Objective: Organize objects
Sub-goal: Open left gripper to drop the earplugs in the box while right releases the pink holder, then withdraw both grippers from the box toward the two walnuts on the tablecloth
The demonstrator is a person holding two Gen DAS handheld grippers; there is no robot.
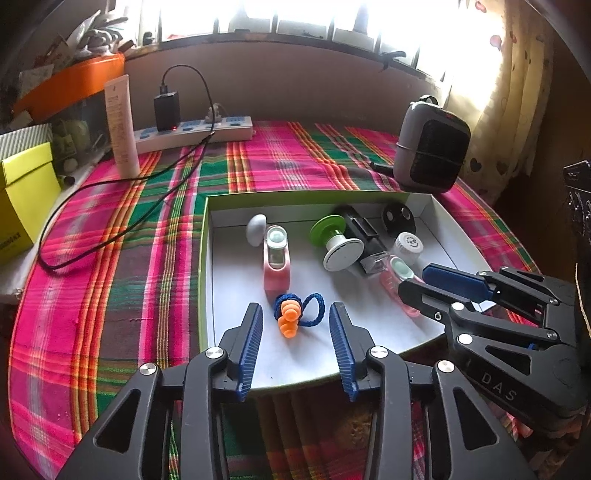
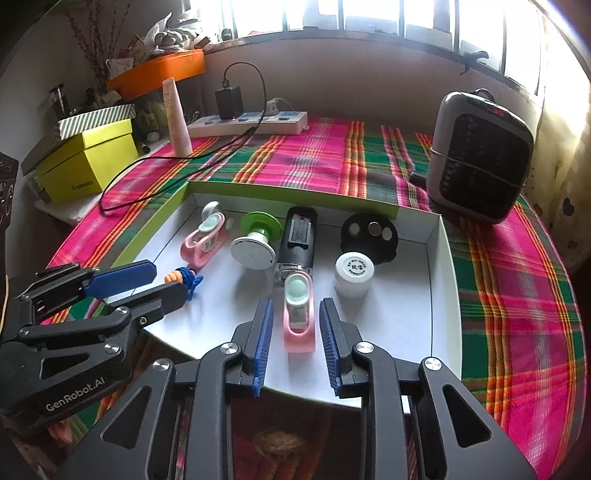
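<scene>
The orange earplugs on their blue cord lie in the white tray, loose between my left hand-held gripper's parted jaws. My right hand-held gripper stands open astride a pink clip, not pressing it.

Bright barred windows run above a brown wall; a heart-print curtain hangs (sunlit) beyond the plaid-covered tabletop's far right corner.

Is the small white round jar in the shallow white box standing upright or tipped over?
Upright. The small white round jar stands on the floor of the shallow white box, its printed round top facing up, beside the black disc.
</scene>
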